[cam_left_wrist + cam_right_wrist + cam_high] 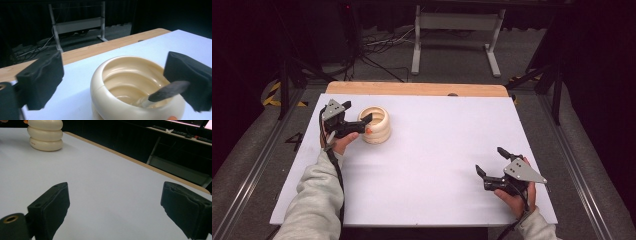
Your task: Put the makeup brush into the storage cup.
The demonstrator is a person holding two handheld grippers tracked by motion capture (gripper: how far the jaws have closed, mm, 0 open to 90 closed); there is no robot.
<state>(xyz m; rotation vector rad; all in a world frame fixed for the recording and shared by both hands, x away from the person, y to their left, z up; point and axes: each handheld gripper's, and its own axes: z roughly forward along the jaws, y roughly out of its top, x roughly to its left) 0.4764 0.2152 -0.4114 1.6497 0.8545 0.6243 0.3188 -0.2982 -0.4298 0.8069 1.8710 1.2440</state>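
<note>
Here, left gripper (354, 116) at the cream ribbed holder (377, 125), far left of the white table (437, 150); jaws spread wide, gripping nothing. Inside the holder, a dark-tipped brush (167, 91), leaning on the rim, beside 1 pad. Right gripper (492, 162) near the front right, well apart, jaws wide open, empty.

The lower part of the cream ribbed cup (130, 85) was cut off by the near edge, and the dark stick (167, 91) inside it was blurred, its lower end hidden.
</note>
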